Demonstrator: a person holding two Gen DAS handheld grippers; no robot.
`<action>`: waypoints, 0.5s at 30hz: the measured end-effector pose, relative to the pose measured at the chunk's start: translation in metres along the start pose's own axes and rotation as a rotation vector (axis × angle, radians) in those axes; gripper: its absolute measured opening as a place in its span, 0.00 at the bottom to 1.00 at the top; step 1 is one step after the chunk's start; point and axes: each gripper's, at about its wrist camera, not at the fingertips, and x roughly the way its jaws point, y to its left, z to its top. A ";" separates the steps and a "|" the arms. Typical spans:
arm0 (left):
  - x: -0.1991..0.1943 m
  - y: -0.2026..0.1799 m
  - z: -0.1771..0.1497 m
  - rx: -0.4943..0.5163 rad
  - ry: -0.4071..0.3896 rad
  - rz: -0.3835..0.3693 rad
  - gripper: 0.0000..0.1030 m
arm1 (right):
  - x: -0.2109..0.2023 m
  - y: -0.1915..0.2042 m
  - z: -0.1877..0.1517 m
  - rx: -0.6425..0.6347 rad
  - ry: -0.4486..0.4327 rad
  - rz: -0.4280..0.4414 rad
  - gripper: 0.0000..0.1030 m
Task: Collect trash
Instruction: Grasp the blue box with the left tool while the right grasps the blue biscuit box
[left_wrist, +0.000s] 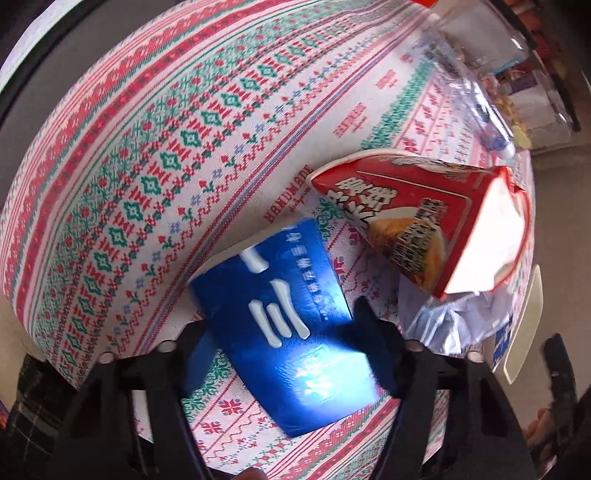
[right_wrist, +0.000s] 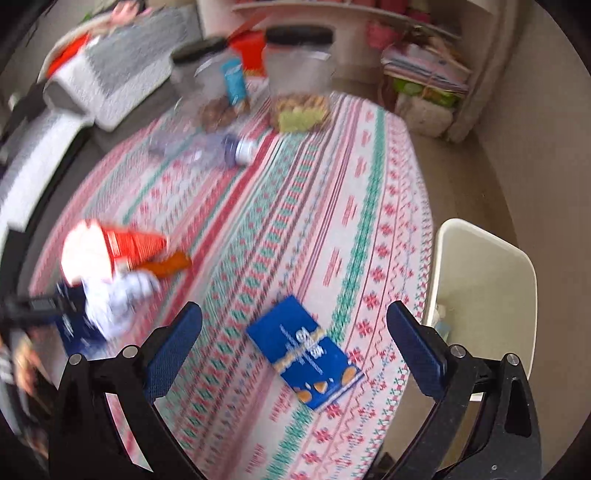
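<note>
My left gripper has its jaws gripping a blue box above the counter; my right gripper hangs open-jawed over a blue packet near the counter's edge.

Motion-blurred jars and bottle

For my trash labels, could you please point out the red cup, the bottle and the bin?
Red cup (left_wrist: 417, 206): left wrist view, on its printed side.
Bottle (right_wrist: 207, 149): right wrist view, on its clear body.
Bin (right_wrist: 484, 273): right wrist view, on its inner wall.
</note>
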 end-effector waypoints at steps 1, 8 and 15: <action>-0.003 0.000 -0.001 0.012 0.000 -0.011 0.56 | 0.010 0.005 -0.006 -0.045 0.039 0.003 0.93; -0.030 0.005 -0.017 0.108 -0.034 -0.015 0.55 | 0.059 0.015 -0.025 -0.177 0.162 -0.003 0.93; -0.052 0.018 -0.008 0.134 -0.112 0.021 0.55 | 0.066 0.002 -0.020 -0.059 0.178 0.062 0.54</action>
